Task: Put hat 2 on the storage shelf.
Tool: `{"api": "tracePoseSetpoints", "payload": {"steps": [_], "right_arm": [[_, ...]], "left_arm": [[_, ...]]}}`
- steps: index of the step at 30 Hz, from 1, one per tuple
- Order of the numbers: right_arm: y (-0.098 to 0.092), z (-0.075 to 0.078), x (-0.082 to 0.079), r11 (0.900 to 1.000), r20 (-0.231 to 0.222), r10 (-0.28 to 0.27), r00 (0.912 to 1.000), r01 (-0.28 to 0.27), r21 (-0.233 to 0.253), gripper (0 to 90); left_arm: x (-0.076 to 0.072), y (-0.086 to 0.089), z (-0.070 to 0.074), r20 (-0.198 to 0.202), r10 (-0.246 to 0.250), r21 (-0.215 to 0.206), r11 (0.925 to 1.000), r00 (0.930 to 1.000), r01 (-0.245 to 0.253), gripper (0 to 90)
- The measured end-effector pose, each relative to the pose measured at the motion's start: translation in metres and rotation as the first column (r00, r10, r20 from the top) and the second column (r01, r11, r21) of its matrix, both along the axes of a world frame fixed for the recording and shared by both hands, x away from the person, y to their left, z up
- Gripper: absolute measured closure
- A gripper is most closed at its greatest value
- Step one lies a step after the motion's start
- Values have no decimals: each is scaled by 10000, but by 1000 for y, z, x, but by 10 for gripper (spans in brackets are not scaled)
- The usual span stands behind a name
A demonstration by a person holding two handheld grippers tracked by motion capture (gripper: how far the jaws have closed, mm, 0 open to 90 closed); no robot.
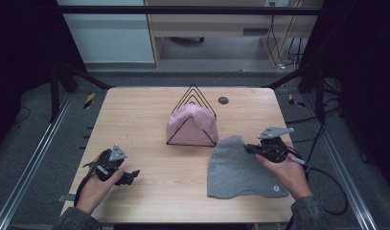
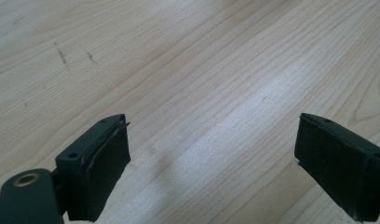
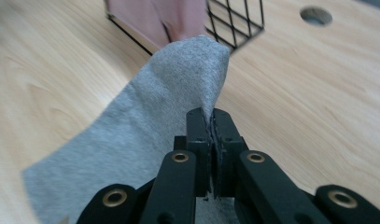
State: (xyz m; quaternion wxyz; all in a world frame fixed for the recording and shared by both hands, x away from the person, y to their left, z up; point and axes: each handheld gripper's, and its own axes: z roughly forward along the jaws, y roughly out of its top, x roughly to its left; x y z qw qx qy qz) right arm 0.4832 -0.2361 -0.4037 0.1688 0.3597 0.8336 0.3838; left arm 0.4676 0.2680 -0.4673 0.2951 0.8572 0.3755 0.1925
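right gripper (image 3: 211, 122) pinches grey cloth (image 1: 235, 167) edge to lift it twd wire rack (image 1: 192, 115); left gripper (image 2: 211, 154) open, idle on table (image 1: 135, 115).

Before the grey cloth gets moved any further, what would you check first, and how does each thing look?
1. Right gripper shut on the grey cloth: ok.
2. Grip sits on the cloth's edge, fabric pinched between the jaws: ok.
3. Left gripper open and holding nothing, over bare table: ok.
4. Wire rack already holds a pink cloth: ok.
5. Room left in the rack for the grey one: cannot tell.
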Motion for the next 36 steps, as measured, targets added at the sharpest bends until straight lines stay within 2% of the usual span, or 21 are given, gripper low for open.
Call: {"api": "tracePoseSetpoints", "payload": {"steps": [3,6,9,10,11,14,16,20,23,26,27,28,31,33,35,36], "right_arm": [[6,14,-11,9995,289,274,9992,-278,145,877],[13,30,-21,9982,664,549,9963,-564,200,877],[19,49,-31,9958,1096,832,9905,-867,279,878],[22,62,-36,9936,1412,1001,9849,-1065,383,878],[22,62,-36,9936,1412,1001,9849,-1065,383,878],[26,81,-42,9897,1811,1206,9760,-1324,542,878],[29,90,-43,9876,1961,1306,9719,-1450,607,878],[35,110,-40,9849,2210,1437,9646,-1612,634,878],[40,124,-37,9813,2384,1524,9591,-1756,793,878],[46,135,-34,9778,2533,1685,9526,-1940,792,878],[50,142,-32,9752,2619,1810,9480,-2074,767,878],[50,142,-32,9752,2619,1810,9480,-2074,767,878],[58,154,-28,9718,2791,1914,9410,-2217,810,878],[59,157,-27,9711,2830,1930,9395,-2241,818,878],[62,162,-26,9704,2888,1943,9375,-2267,830,878],[63,164,-25,9706,2898,1936,9373,-2260,824,878]], "left_arm": [[-2,-2,2,51,-110,-131,9999,9999,111,95],[-5,-4,6,124,-209,-511,9985,9997,215,95],[-8,-6,11,164,-358,-890,9953,9992,371,88],[-9,-7,14,272,-389,-920,9949,9989,413,89],[-9,-8,19,327,-374,-1233,9915,9988,412,89],[-8,-12,31,402,-511,-1766,9826,9979,574,89],[-7,-17,43,451,-765,-2191,9720,9961,845,88],[2,-27,67,813,-1069,-2529,9595,9909,1243,94],[12,-34,85,912,-1245,-2900,9458,9880,1459,100],[18,-41,101,1110,-1468,-2823,9436,9829,1728,114],[21,-46,110,1159,-1595,-2914,9381,9804,1871,115],[21,-46,110,1159,-1595,-2914,9381,9804,1871,117],[24,-54,121,1358,-1771,-2717,9395,9748,2086,125],[24,-61,127,1498,-1873,-2591,9401,9708,2214,127],[25,-67,131,1547,-2015,-2565,9372,9672,2363,134],[25,-69,134,1569,-2062,-2659,9330,9659,2424,137]]}}
